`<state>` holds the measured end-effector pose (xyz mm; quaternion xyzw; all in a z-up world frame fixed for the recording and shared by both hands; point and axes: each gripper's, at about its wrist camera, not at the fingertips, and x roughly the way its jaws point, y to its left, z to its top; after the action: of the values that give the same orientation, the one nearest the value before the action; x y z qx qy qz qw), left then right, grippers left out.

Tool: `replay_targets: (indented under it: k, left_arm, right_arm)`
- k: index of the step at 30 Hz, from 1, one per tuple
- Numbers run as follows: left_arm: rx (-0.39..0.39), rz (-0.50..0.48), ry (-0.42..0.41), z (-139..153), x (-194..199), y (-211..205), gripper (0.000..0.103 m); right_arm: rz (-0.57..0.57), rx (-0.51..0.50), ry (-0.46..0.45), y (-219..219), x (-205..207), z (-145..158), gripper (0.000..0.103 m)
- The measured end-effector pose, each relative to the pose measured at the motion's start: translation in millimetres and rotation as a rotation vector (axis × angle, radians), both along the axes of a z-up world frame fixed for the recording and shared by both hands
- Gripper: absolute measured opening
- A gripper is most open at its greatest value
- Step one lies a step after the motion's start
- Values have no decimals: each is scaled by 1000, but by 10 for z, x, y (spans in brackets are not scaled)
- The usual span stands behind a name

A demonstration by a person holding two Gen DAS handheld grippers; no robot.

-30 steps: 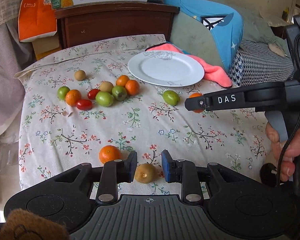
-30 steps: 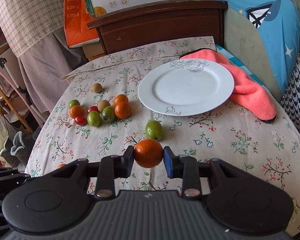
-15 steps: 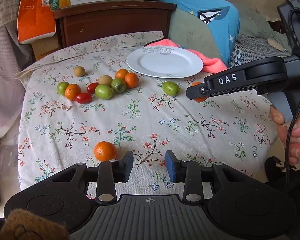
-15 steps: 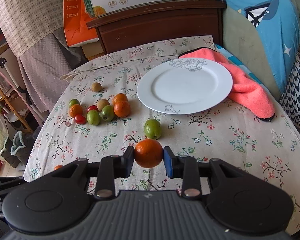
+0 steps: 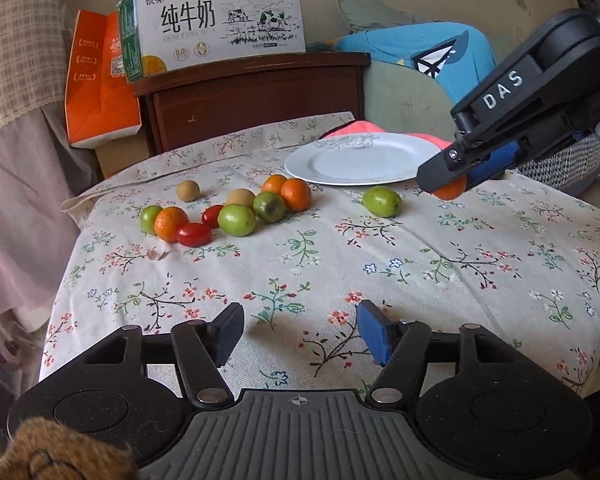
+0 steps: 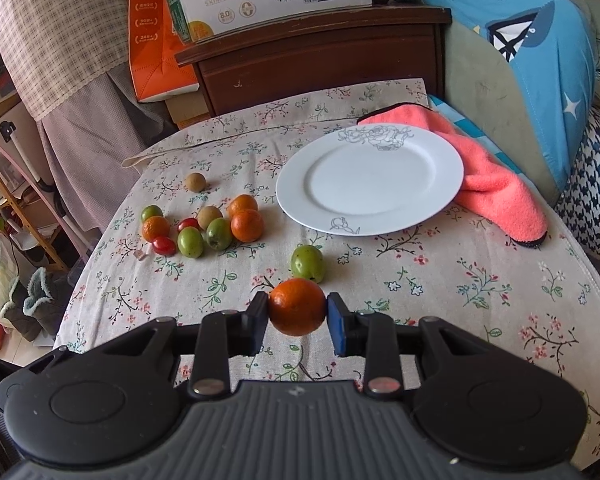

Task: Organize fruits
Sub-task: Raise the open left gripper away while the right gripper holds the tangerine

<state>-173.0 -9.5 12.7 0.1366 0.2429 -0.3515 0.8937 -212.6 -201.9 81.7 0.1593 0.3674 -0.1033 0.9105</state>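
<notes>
— Orange peel is seen pinched between the pads of the right gripper (image 6: 298, 307); is that mandarin (image 6: 297, 306) judged to be firmly held?

— It is. The jaws are closed snugly on the mandarin, which is carried clear of the flowered tablecloth (image 6: 440, 300) on the counter. Nearer the edge, the left gripper (image 5: 300, 334) is seen with its jaws parted wide; they have just been opening, and nothing lies between them, only bare cloth.

— Which step is taken to be in hand?

— A carry of the held mandarin toward the white plate (image 6: 436, 152), it is judged. The plate lies ahead and slightly right of the right gripper, with nothing on it yet.

— What is called for next?

— The mandarin would need to be brought forward over the plate's rim, lowered, and released gently so that it is not sent rolling. A lone green fruit (image 6: 308, 263) lies just beyond the gripper and would have to be passed over.

— And the rest of the fruit?

— Further back and left, a cluster (image 6: 204, 228) of green fruits, mandarins, cherry tomatoes and brownish round fruits is left on the cloth, well apart from the plate. A pink towel (image 6: 496, 188) is tucked under the plate's far side.
</notes>
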Motion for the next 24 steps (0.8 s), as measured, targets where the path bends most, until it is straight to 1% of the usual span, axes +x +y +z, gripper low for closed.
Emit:
replay_targets:
  k: [1,3,6,13,17,24]
  left_arm:
    - [-20,20,19,-11,71,7,75]
    - [-57,46,42,-36,188,23,76]
    - [-56,44,36,-37,207,-4,76]
    - [-55,14,50,-22,269,-39,77]
    - [-32,17,52,16,275,-82,77]
    - [-20,61,54,288,327,-134,78]
  right_arm:
    - [2,-3,-2,4,-3,5,32]
    - [4,-7,-4,5,-3,7,32]
    - [4,-3,-3,22,9,-12,32]
    - [32,-6,3,89,31,-40,32]
    - [35,-9,10,98,43,-55,32]
    - [43,-17,1,100,13,-33,32]
